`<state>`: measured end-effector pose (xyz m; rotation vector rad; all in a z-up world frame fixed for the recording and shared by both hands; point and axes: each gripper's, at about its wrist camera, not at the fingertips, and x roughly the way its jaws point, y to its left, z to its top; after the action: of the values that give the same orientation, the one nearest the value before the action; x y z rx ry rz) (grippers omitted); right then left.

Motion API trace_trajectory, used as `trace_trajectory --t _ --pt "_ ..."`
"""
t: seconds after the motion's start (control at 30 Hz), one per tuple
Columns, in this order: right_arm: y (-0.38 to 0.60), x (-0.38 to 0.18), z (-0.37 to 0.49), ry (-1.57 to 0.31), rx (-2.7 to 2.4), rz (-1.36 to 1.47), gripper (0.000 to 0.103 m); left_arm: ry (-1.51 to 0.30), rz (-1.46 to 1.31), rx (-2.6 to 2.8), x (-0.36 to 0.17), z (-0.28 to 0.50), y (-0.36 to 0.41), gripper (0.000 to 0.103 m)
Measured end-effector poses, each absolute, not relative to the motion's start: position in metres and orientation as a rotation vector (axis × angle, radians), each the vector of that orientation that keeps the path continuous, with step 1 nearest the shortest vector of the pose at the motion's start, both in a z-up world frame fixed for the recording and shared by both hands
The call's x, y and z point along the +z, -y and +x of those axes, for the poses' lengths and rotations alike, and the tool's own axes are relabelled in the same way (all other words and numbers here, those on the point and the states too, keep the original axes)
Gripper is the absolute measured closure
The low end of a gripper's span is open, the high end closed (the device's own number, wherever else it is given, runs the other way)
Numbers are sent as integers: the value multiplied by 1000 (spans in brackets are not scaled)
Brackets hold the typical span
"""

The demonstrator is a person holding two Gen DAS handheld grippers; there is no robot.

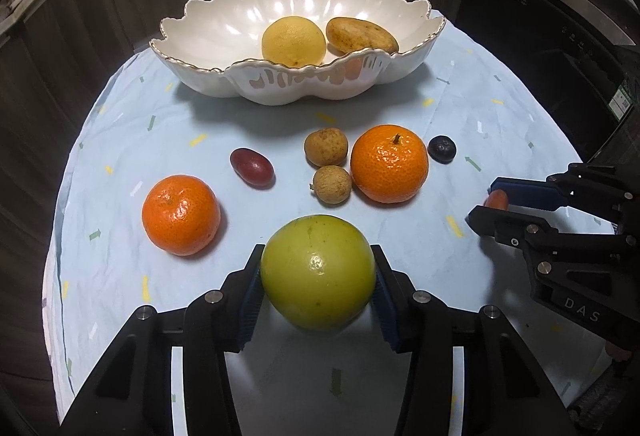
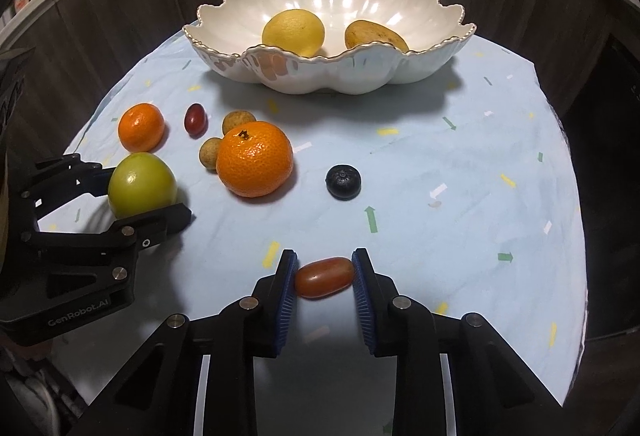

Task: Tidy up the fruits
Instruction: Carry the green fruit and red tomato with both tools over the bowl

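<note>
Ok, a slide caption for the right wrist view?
Right claw pinching a small tomato while the bowl waits behind.

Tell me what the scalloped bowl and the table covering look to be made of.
Scalloped bowl: likely glazed ceramic or porcelain. It is glossy white with bright highlights, fruit colours mirrored on its outer wall, and a thin gold-toned rim.
Table covering: probably thin matte cloth or paper-like sheet, pale blue, creased, printed with small arrows and dashes.
</note>
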<state>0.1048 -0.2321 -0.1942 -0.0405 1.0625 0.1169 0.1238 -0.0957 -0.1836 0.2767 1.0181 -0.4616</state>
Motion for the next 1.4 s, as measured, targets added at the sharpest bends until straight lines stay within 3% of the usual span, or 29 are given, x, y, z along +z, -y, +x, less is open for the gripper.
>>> trace_trajectory --t 1.4 --pt "252 -110 157 -912 76 39 74 -910 234 -409 -102 179 99 55"
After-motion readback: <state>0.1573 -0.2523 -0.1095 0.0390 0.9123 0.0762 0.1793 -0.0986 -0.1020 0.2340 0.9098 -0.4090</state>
